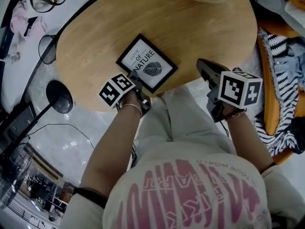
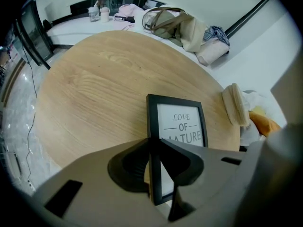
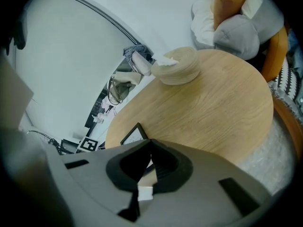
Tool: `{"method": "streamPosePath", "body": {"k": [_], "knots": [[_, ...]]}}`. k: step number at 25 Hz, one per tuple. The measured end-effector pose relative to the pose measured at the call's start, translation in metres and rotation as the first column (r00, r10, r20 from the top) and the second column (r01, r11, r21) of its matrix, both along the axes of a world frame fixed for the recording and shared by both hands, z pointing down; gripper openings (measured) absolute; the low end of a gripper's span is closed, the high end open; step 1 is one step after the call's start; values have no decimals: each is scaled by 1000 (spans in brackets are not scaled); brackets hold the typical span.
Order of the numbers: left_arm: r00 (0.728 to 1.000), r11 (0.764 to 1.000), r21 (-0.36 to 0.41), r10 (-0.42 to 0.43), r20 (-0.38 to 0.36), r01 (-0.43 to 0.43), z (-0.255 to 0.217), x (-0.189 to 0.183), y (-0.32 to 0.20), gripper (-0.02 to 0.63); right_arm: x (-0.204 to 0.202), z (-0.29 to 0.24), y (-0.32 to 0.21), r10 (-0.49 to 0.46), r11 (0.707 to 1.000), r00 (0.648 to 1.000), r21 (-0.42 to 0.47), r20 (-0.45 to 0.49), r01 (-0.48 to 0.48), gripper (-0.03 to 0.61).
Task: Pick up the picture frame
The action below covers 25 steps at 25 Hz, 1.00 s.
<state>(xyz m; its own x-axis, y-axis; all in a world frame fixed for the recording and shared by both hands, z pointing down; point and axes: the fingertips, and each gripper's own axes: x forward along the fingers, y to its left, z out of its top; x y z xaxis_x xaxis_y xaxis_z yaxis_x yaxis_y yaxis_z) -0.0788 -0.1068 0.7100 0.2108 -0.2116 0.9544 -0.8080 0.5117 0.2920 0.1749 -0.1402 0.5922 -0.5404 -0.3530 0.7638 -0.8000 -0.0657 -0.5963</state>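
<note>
The left gripper (image 1: pixel 135 78) points steeply down, its jaws clamped on the black border of the picture frame (image 1: pixel 147 63). In the left gripper view the jaws (image 2: pixel 152 143) pinch the frame's (image 2: pixel 177 122) near left edge. The rest of the frame stretches away beyond them, with its printed white card facing up. Whether the frame has left the wood cannot be told.

Past those jaws lies the round, pale wooden worktop (image 2: pixel 94 93), its grain plain to see. A pale round basket (image 2: pixel 235 104) sits at its far right edge, well apart from the frame. Beyond the worktop a beige bag (image 2: pixel 175 25) rests against the white wall.

The right gripper (image 1: pixel 200 63) hangs just off the worktop's near rim. Its jaws (image 3: pixel 150 144) are together with nothing between them. The frame (image 3: pixel 135 134) lies just left of them, and the basket (image 3: pixel 177 67) sits far ahead across the wood (image 3: pixel 218 103). Orange and grey cushions (image 3: pixel 236 32) are piled beyond it.

In the head view, a glossy white floor (image 1: pixel 71 137) lies left of the left jaws, with a black lamp stand (image 1: pixel 59 97) on it. To the right of the right jaws lies a striped cloth (image 1: pixel 279 56).
</note>
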Motion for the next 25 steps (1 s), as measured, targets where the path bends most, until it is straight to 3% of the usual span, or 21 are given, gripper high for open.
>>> {"method": "streamPosePath", "body": {"k": [13,25], "knots": [[998,992,124,-19,-67,27,-53,-27,14,72,-38,-51,32,25,995,1000,98,-14,-23,5],[993,960,280,6,-120,28,-131,-56,26,72,-94,-116,39,-50,970,998,236,-46,59,5]]}}
